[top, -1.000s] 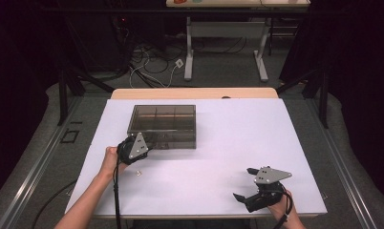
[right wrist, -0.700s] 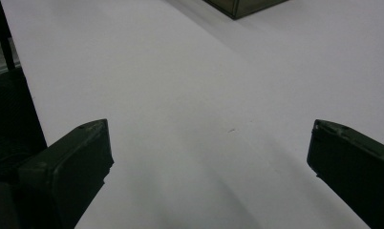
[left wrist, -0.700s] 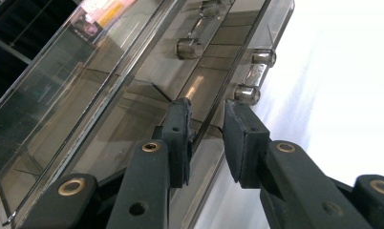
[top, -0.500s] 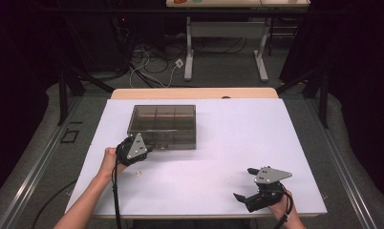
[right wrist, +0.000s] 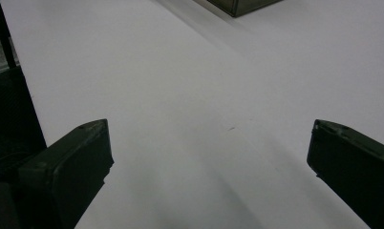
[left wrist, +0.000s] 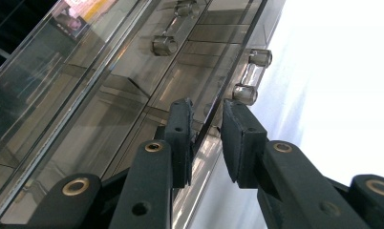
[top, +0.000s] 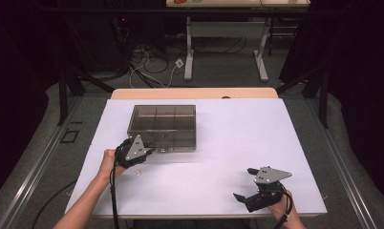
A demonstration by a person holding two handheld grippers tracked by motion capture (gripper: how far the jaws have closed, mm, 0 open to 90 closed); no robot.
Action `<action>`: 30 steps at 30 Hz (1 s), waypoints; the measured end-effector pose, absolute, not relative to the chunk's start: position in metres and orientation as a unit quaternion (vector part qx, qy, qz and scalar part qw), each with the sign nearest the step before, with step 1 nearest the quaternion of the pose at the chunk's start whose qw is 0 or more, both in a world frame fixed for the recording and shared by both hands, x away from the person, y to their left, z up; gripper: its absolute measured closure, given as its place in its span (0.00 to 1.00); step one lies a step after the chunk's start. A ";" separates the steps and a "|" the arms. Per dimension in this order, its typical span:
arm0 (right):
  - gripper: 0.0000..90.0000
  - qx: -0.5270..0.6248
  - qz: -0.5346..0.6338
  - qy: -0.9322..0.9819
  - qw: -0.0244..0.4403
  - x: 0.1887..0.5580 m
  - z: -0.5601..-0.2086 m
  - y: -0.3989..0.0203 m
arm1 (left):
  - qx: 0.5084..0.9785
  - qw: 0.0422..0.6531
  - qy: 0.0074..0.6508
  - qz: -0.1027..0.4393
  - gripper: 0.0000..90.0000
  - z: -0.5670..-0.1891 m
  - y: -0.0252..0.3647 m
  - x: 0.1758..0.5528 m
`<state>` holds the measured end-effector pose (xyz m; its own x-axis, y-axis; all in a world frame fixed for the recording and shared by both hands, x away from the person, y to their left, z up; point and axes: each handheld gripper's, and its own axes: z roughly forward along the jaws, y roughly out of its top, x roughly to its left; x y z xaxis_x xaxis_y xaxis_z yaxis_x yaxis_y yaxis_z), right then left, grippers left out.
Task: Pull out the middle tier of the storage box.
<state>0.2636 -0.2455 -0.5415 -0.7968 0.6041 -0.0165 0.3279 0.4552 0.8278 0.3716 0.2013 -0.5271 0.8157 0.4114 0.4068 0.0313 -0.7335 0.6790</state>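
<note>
White table: left gripper's (left wrist: pixel 207 136) jaws straddle box edge (left wrist: pixel 214 114).

We are in what looks like a lab or recording studio. Black curtains (top: pixel 18 71) close off the sides, cables (top: pixel 147 62) lie tangled on the grey carpeted floor (top: pixel 218 71), and a height-adjustable desk frame (top: pixel 226 45) stands behind. Our work table (top: pixel 295 157) is covered with plain white sheeting, and metal rails (top: pixel 32 176) run along the floor beside it.
</note>
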 end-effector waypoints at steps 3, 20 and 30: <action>0.01 0.278 0.442 0.838 0.157 0.264 -0.541 -0.246 | 0.889 0.345 0.125 0.274 0.82 -0.527 0.202 0.371; 0.01 0.278 0.439 0.840 0.157 0.263 -0.541 -0.246 | 0.896 0.348 0.129 0.246 0.83 -0.525 0.203 0.360; 0.01 0.280 0.440 0.839 0.158 0.262 -0.541 -0.246 | 0.895 0.349 0.141 0.237 0.82 -0.525 0.203 0.356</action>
